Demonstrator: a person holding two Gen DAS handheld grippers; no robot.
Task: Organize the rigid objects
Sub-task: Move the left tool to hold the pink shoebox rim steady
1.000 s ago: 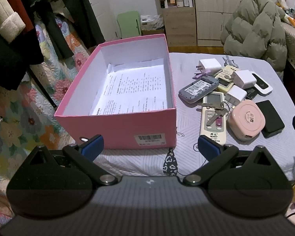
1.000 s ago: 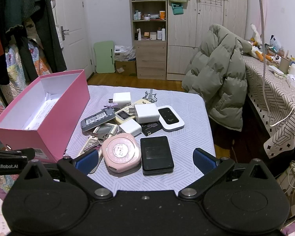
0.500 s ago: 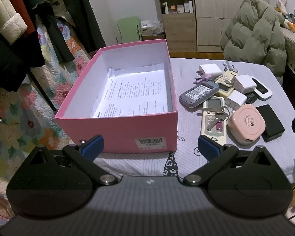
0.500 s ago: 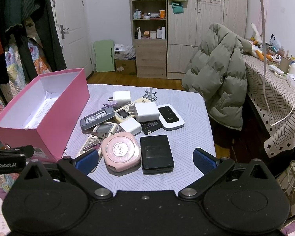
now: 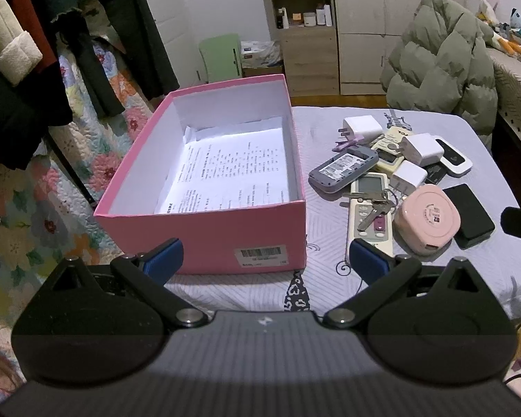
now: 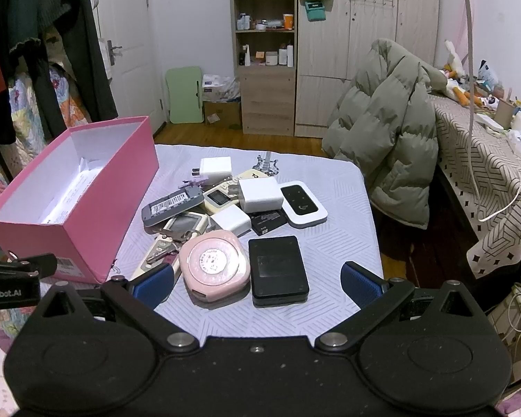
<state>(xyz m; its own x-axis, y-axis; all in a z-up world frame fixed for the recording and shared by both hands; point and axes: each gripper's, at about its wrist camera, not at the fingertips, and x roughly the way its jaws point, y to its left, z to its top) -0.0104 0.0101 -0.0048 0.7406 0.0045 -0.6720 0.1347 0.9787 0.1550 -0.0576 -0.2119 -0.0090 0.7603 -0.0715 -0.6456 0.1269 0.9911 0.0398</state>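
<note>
Both grippers, left gripper (image 5: 264, 258) and right gripper (image 6: 257, 279), hover with fingers apart and empty; pink box (image 5: 205, 232) sits left, open to receive the pile including the black device (image 6: 278, 271)

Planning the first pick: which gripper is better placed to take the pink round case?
Right, probably. The right gripper is open with the pink round case just ahead, near its left finger. The left gripper faces the pink box, with the case off to its right.

Olive puffer jacket (image 6: 382, 153), wooden shelf unit (image 6: 265, 52), green folding stool (image 6: 185, 95)
</note>
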